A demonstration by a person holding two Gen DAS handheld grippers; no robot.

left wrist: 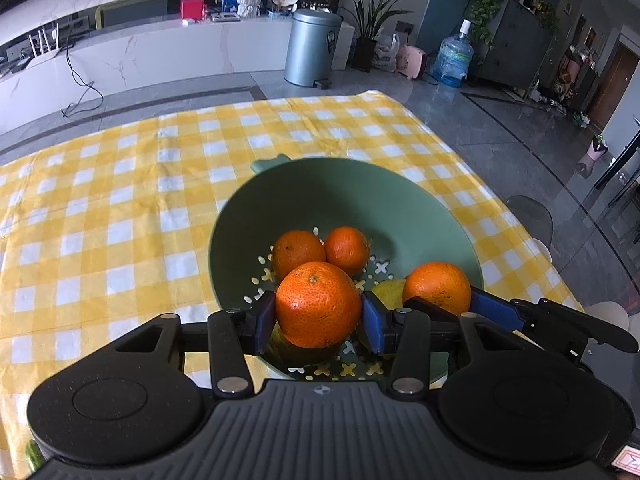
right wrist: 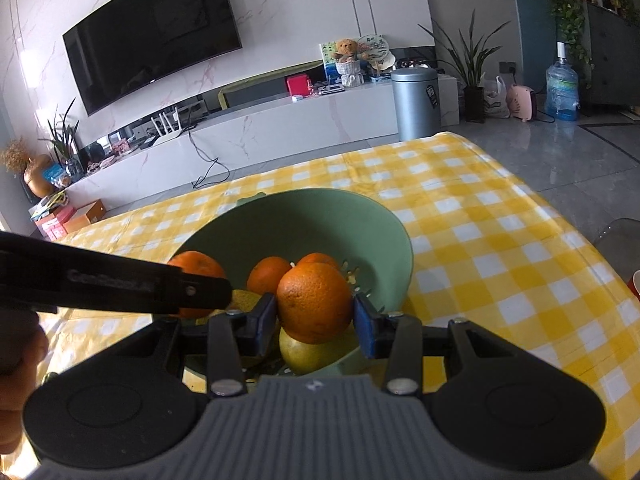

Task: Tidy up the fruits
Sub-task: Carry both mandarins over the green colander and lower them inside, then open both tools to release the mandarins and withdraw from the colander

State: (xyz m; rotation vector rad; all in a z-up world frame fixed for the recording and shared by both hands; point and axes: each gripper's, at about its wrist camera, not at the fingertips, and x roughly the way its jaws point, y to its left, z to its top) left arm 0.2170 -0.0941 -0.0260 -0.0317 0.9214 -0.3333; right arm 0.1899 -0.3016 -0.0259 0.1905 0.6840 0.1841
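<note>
On yellow checked cloth, green colander holds oranges; each gripper clamps an orange

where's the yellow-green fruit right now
In the right wrist view the yellow-green fruit lies in the green colander, at its near edge, directly under the orange held in the right gripper.

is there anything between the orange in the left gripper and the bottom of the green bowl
Yes. The orange clamped in the left gripper hangs over the green bowl, with a yellow-green fruit directly under it. Two loose oranges lie further in. The right gripper holds its own orange alongside.
</note>
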